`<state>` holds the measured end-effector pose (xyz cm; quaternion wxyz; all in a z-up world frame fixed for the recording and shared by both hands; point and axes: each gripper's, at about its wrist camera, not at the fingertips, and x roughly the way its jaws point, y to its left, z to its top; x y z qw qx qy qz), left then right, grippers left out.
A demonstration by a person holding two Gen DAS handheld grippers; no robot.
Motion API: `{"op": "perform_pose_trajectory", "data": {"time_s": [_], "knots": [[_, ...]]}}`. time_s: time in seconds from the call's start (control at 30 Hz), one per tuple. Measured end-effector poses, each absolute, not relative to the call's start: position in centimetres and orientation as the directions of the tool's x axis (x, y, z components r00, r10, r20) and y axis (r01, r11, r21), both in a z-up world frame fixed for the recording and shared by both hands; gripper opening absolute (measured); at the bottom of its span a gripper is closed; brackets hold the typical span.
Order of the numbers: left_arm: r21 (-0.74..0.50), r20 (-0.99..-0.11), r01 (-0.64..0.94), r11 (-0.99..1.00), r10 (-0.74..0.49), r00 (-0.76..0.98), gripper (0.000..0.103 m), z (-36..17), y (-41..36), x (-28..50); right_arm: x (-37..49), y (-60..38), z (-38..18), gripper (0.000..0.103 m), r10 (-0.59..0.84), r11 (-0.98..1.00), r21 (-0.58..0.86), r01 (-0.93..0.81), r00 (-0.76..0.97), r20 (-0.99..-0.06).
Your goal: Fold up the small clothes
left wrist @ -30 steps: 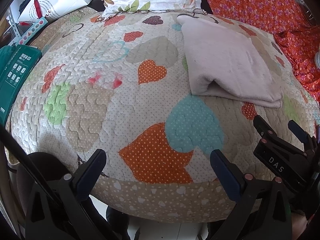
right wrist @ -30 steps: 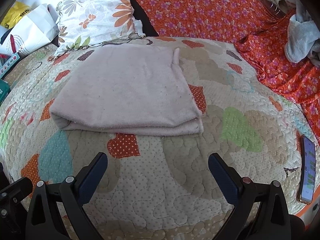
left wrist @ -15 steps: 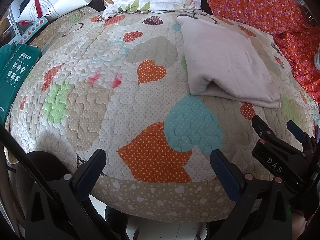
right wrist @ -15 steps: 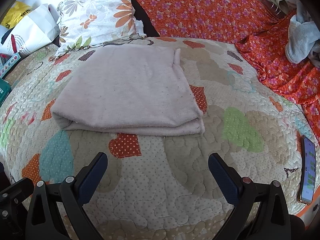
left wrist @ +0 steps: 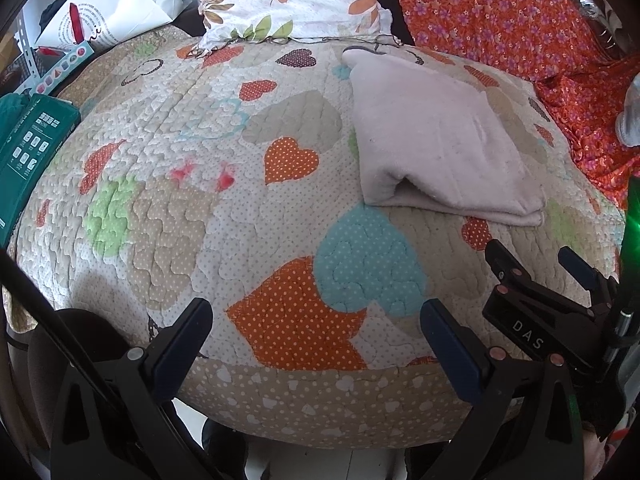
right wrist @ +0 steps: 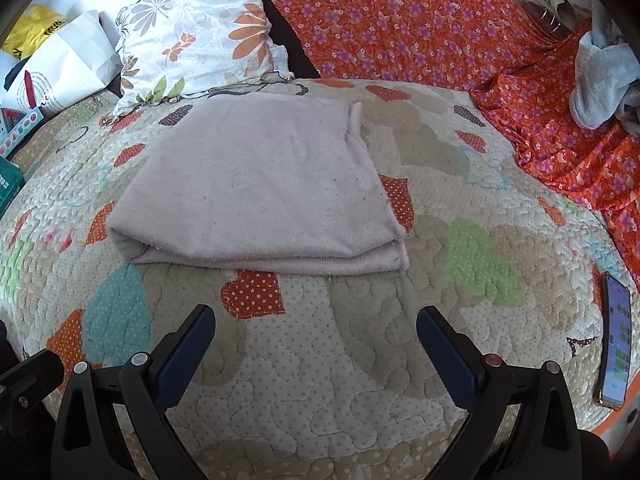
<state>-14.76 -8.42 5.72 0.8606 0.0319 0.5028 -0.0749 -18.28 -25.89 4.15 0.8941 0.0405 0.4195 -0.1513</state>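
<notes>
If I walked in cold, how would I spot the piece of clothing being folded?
Find the heart-patterned quilt covering the bed. In its middle, just in front of the floral pillow, lies the folded pale pink garment. It is the only plain, unpatterned cloth on the quilt; the orange floral fabric lies behind and to the right.

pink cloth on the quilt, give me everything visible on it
The pink cloth is a pale pinkish, soft knit-looking piece with small dark specks, folded into a flat rough rectangle of several layers. Stacked layer edges show along its near side, and the near-left corner gapes open in a small pocket. A narrow hem strip runs along its right edge. It lies flat on the quilt, its far edge close to the floral pillow. Neither gripper touches it.
</notes>
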Motion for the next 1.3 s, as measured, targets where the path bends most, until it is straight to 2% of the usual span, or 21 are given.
{"op": "perform_pose_trajectory", "data": {"time_s": [1.3], "knots": [[-0.025,-0.871,0.146,0.989,-0.093,0.482,0.103,5.81,-7.97,-15.12,-18.7,-26.05,4.41,0.102,-0.24,0.951,-0.058,0.303,0.609,-0.756]]}}
